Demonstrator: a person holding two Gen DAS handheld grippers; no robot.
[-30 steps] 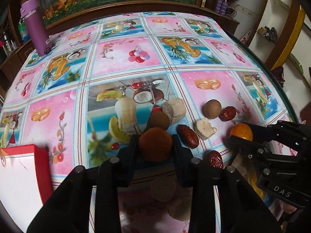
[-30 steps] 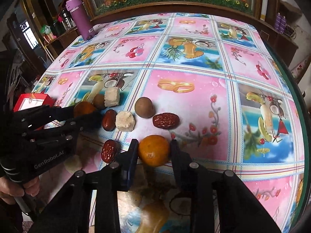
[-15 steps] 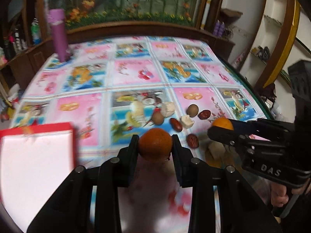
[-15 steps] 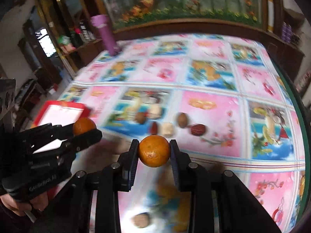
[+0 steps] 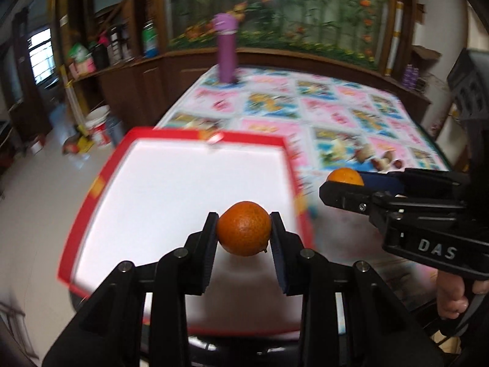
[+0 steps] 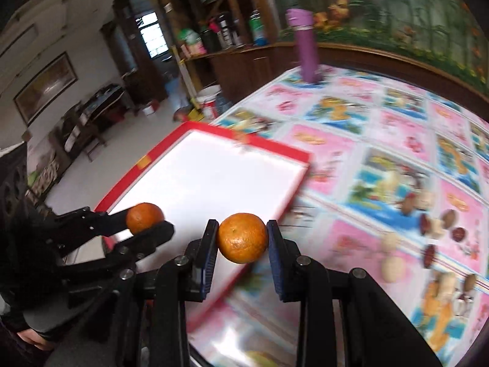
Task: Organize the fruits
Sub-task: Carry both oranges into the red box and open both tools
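Observation:
My left gripper is shut on an orange mandarin and holds it in the air over the red-rimmed white tray. My right gripper is shut on a second mandarin, above the tray's right edge. The right gripper shows in the left wrist view with its mandarin, to the right of the tray. The left gripper shows in the right wrist view with its mandarin. Several dates, longans and pale chunks lie on the tablecloth.
A purple bottle stands at the table's far end. The tray sits at the table's near left corner, by the edge. The floor with buckets lies to the left. Wooden shelves with bottles stand behind.
Both grippers lifted their mandarins off the tablecloth and swung left, from the fruit pile to above the red tray. The views are blurred by the motion.

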